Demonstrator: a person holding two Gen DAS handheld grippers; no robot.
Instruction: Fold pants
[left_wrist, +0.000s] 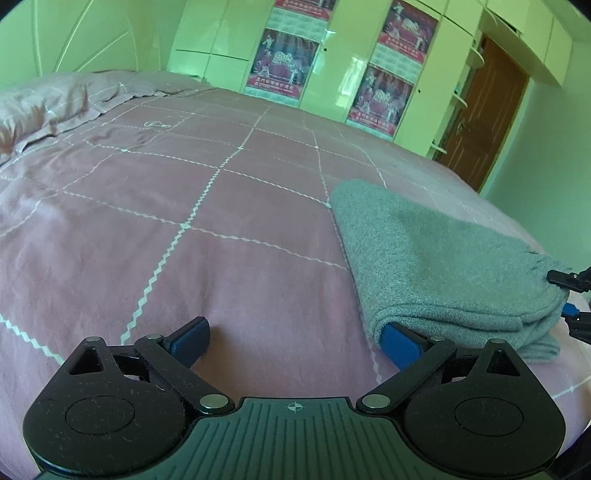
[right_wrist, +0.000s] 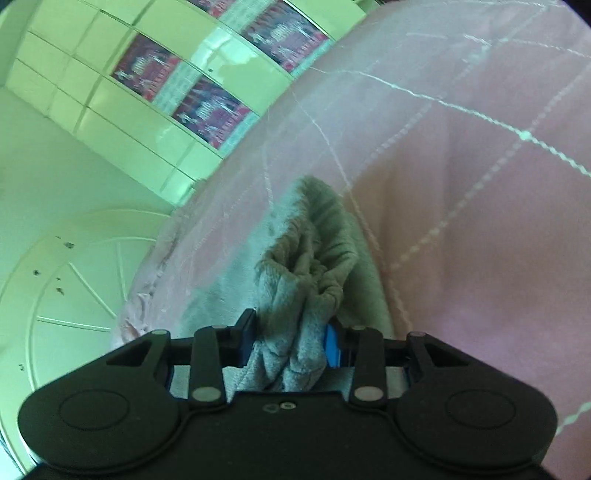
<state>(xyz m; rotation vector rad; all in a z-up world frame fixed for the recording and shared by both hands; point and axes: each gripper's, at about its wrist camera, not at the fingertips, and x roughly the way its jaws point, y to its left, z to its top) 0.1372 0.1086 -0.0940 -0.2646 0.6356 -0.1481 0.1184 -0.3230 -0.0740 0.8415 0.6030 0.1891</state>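
Left wrist view has the grey pants (left_wrist: 436, 266) lying as a thick folded bundle on the pink bedspread (left_wrist: 184, 192), toward its right side. The left gripper (left_wrist: 295, 341) stands wide apart with nothing between its fingers, one blue pad nudging the bundle's near fold. From the right wrist camera, the right gripper (right_wrist: 290, 341) is clamped on a bunched wad of the cloth. It looks soft, fleecy and floppy, light enough, likely to sag; best taken at a doubled edge or corner, I'd say.
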